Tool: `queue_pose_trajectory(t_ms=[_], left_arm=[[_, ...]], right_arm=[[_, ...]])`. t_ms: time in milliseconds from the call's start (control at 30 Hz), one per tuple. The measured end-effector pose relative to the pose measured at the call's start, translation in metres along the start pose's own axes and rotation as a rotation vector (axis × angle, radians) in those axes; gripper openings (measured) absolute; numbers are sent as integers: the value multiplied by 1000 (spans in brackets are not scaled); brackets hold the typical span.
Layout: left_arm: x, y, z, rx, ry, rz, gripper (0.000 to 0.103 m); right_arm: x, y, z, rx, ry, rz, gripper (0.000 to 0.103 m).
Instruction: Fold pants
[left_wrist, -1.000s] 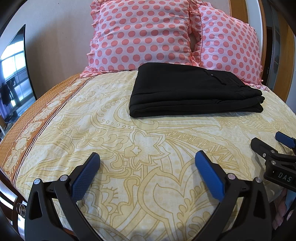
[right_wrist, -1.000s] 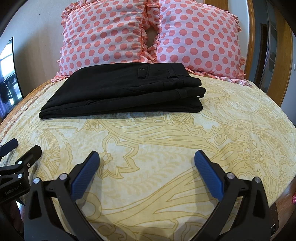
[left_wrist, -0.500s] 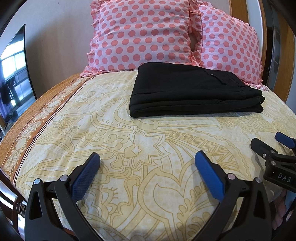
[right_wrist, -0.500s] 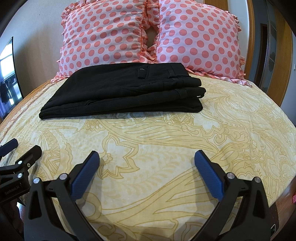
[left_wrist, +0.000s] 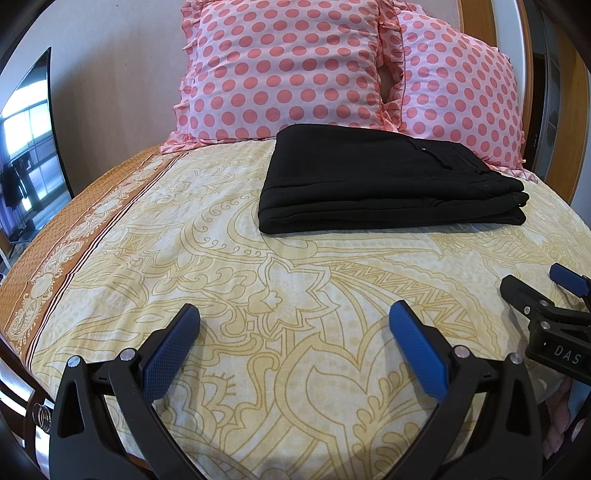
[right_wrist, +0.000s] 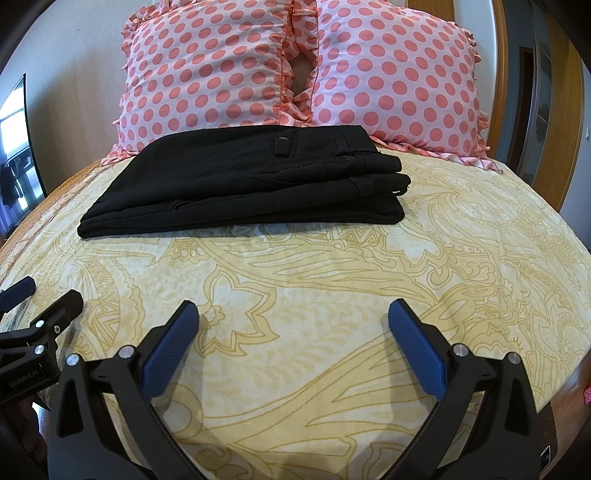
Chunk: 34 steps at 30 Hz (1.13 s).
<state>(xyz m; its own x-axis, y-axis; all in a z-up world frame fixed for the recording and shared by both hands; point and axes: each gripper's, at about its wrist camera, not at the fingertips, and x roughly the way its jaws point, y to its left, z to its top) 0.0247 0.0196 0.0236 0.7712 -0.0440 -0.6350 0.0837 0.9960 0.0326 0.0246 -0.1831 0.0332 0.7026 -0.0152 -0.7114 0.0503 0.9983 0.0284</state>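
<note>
Folded black pants (left_wrist: 384, 177) lie on the yellow patterned bed (left_wrist: 258, 280), touching polka-dot pillows (left_wrist: 284, 70). Both grippers (left_wrist: 293, 332) (right_wrist: 293, 332) are spread, empty. Readable labels: "DAS", "GenRobot.AI".

Pants (left_wrist: 384, 184), folded into a stack: on the bed (left_wrist: 258, 288), toward its head edge, just before the pillows. Two pillows (right_wrist: 295, 70): side by side along the head edge, upright, behind the pants, touching each other. Left gripper (left_wrist: 295, 332): over the foot edge, jaws spread, well apart from the pants. Right gripper (right_wrist: 293, 332): over the foot edge, right of the left gripper, jaws spread. Screen (left_wrist: 26, 147): beyond the bed's left edge.
</note>
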Motion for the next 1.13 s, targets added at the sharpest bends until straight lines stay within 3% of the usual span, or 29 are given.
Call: queue_pose_trajectory(t_ms=[1133], left_arm=[[2, -1, 2, -3, 2, -1, 102]], right_arm=[[0, 1, 0, 2, -2, -2, 101]])
